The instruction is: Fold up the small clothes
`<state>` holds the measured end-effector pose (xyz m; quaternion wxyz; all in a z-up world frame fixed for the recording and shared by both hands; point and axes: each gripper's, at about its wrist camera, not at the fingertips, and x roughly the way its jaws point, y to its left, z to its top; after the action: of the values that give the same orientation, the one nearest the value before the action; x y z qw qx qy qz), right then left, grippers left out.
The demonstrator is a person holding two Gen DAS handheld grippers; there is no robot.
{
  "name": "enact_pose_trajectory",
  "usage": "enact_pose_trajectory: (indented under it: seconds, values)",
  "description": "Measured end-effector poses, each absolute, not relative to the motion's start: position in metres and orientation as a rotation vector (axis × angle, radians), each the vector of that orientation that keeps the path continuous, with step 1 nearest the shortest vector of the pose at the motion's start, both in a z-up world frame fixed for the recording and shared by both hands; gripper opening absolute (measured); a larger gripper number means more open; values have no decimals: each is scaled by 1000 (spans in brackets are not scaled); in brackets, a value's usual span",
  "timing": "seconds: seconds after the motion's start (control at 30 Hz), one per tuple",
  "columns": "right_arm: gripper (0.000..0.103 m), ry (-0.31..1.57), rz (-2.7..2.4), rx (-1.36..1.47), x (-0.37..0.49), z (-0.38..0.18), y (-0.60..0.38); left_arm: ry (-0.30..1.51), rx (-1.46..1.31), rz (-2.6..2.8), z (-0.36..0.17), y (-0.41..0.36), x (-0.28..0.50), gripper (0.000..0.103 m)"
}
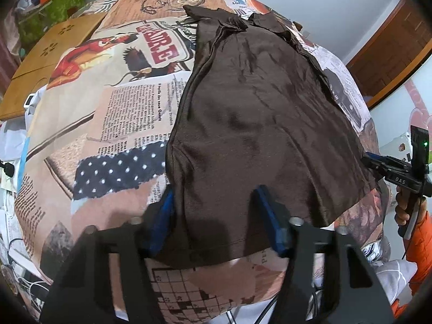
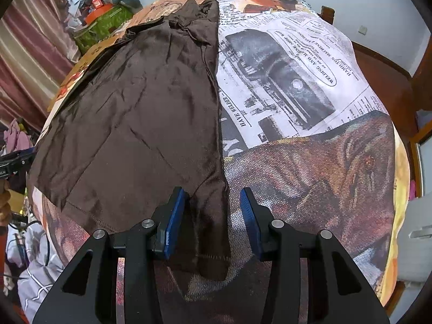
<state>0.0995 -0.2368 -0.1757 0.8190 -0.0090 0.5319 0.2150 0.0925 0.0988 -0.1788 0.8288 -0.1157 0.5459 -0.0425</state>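
A dark brown satin garment [image 1: 256, 124] lies flat on a newspaper-print tablecloth [image 1: 129, 118], folded lengthwise. My left gripper [image 1: 216, 202] is open, its blue pads [image 1: 267, 216] straddling the near hem at the garment's left corner. In the right wrist view the same garment [image 2: 140, 124] lies to the left on the cloth [image 2: 310, 162]. My right gripper [image 2: 213, 202] is open, its pads [image 2: 175, 213] on either side of the near right corner of the hem. The right gripper also shows in the left wrist view [image 1: 399, 172] at the garment's right edge.
A wooden board [image 1: 54, 54] and a green box [image 2: 102, 24] with clutter sit at the far left. Cables [image 1: 19, 270] lie beside the table's left. A wooden door [image 1: 391, 51] and white wall stand at the right. A wooden chair [image 2: 383, 86] stands beyond the table's right edge.
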Motion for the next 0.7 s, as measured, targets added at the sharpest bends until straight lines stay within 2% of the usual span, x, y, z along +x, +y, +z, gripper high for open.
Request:
enact_pose_trajectory:
  seconds: [0.03, 0.07, 0.1, 0.13, 0.2, 0.23, 0.3, 0.37, 0.7]
  values:
    - [39, 1134, 460, -18, 99, -176, -236, 1158, -250, -90, -178, 99, 93, 36]
    - [39, 1135, 461, -16, 100, -177, -235, 1159, -256, -86, -178, 99, 94, 30]
    - [36, 1136, 469, -8, 99, -177, -236, 1162, -265, -87, -178, 100, 95, 19]
    - [34, 1139, 476, -1, 101, -178, -236, 1164, -279, -91, -179, 102, 95, 12]
    - [27, 1138, 485, 5, 100, -177, -235, 1163, -295, -95, -179, 102, 96, 8]
    - [26, 1137, 487, 2, 100, -178, -233, 1161, -295, -98, -178, 102, 95, 6]
    - [15, 1131, 498, -6, 99, -177, -229, 1155, -271, -92, -177, 97, 95, 5]
    - [9, 1124, 497, -20, 99, -176, -225, 1149, -243, -83, -175, 93, 94, 5]
    - [8, 1086, 487, -25, 101, -165, -228, 1052, -121, -47, -145, 80, 96, 5]
